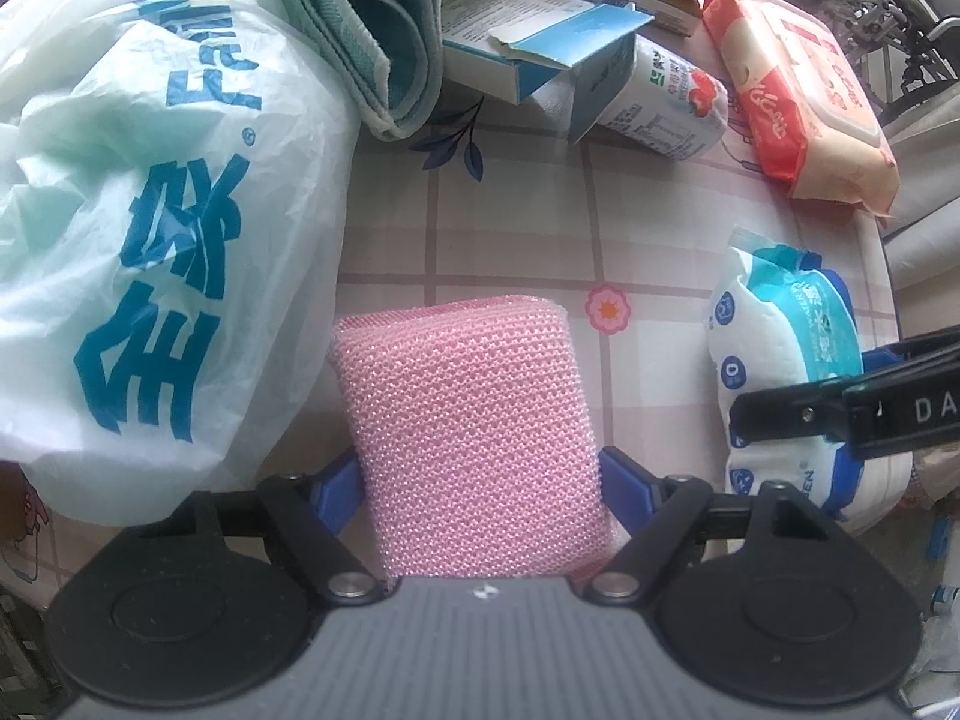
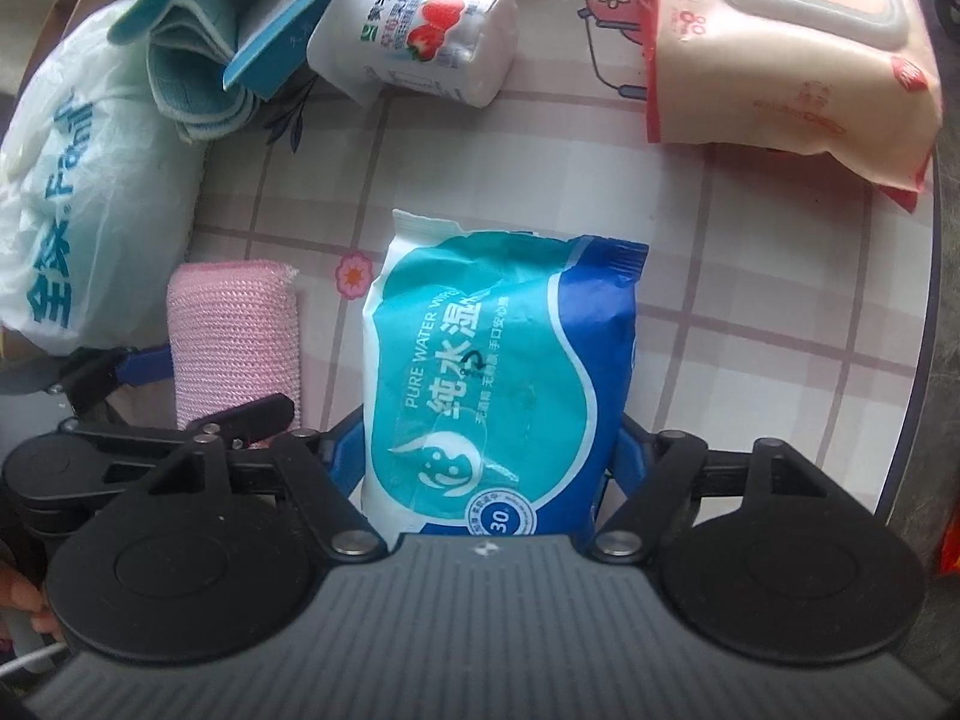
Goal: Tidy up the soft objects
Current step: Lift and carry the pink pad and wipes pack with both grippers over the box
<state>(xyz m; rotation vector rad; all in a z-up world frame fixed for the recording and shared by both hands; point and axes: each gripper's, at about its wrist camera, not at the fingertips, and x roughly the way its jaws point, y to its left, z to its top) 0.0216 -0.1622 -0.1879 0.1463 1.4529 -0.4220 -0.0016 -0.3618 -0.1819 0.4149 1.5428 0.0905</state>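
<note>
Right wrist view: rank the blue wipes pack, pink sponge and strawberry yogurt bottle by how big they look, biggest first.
1. Blue wipes pack, though it is nearest the camera.
2. and 3. Pink sponge and yogurt bottle look alike; the sponge is partly hidden, so no ranking.

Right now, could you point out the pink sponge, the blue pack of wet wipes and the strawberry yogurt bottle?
pink sponge point(image 1: 474, 420), left wrist view, middle of its knitted top face.
blue pack of wet wipes point(image 2: 498, 372), right wrist view, centre of its printed front.
strawberry yogurt bottle point(image 2: 420, 36), right wrist view, its label.
</note>
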